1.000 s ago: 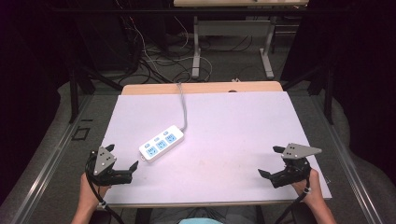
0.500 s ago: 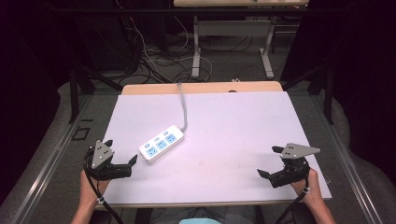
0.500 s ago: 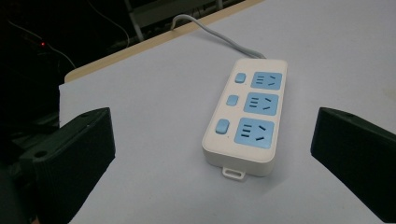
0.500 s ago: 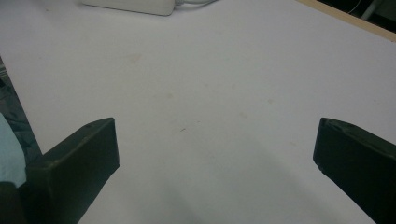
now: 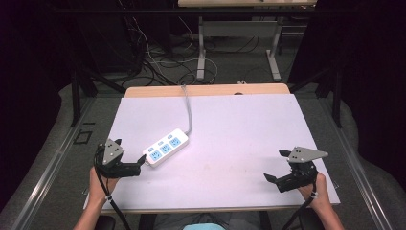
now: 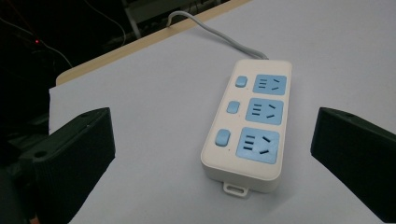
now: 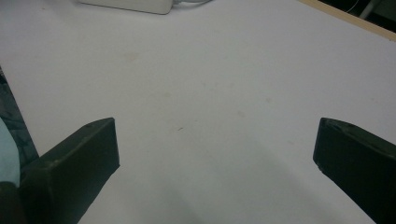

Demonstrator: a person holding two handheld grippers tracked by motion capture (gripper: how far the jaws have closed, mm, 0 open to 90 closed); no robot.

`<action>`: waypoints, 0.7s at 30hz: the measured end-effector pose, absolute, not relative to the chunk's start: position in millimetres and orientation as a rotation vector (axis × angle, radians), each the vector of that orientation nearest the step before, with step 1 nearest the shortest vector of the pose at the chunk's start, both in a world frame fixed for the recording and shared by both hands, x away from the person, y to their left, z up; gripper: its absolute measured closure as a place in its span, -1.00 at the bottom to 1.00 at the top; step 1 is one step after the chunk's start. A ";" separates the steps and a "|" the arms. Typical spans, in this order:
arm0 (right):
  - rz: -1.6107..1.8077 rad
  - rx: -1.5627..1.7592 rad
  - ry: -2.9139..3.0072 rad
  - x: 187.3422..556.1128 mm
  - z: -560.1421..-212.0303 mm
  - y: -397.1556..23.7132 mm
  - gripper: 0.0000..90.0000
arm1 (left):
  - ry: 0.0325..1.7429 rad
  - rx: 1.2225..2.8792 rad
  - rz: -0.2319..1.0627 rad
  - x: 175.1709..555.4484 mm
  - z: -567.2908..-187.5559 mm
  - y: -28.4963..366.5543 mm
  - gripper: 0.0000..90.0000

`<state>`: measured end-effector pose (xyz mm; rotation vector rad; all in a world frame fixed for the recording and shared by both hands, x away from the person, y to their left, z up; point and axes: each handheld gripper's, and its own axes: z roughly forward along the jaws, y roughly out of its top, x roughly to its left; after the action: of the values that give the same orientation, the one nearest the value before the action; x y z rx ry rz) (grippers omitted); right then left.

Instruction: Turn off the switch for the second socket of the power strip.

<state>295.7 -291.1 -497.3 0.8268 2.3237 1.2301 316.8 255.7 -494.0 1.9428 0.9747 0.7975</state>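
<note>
Left gripper (image 5: 131, 165) now closer in on the power strip (image 5: 165, 147) than a second ago, up from the table's near-left edge and angled toward the strip's near end. Jaws spread wide, nothing between them yet; in the left gripper view, strip (image 6: 247, 123) lying between and just beyond the two black jaws, near end with its small hanging tab pointing back at the camera. Probably the approach to a grasp on that short end, with closing still to come.

Power strip itself unmoved: flat on the white table (image 5: 239, 129), left of centre, lying diagonally, three blue sockets up, grey cord (image 5: 188, 108) running off the far edge.

Right gripper (image 5: 282, 175) shifted only slightly, low at the near-right edge, well apart from the strip. Jaws open and empty over bare tabletop in the right gripper view; corner of the strip (image 7: 135, 5) just at the top. Looks idle for now.
</note>
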 end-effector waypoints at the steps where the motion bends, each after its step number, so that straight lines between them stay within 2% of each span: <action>1: 1.226 0.836 2.320 295.4 -497.5 -290.9 -1.00 | 0.971 1.948 0.796 318.4 -493.5 255.6 -1.00; 21: 1.196 0.802 2.353 296.3 -498.0 -290.0 -1.00 | 0.961 1.992 0.781 356.9 -497.4 242.7 -1.00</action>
<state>296.3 -290.0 -498.0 0.8019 2.3527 1.1956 356.9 242.7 -497.4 1.9924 0.9613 0.7806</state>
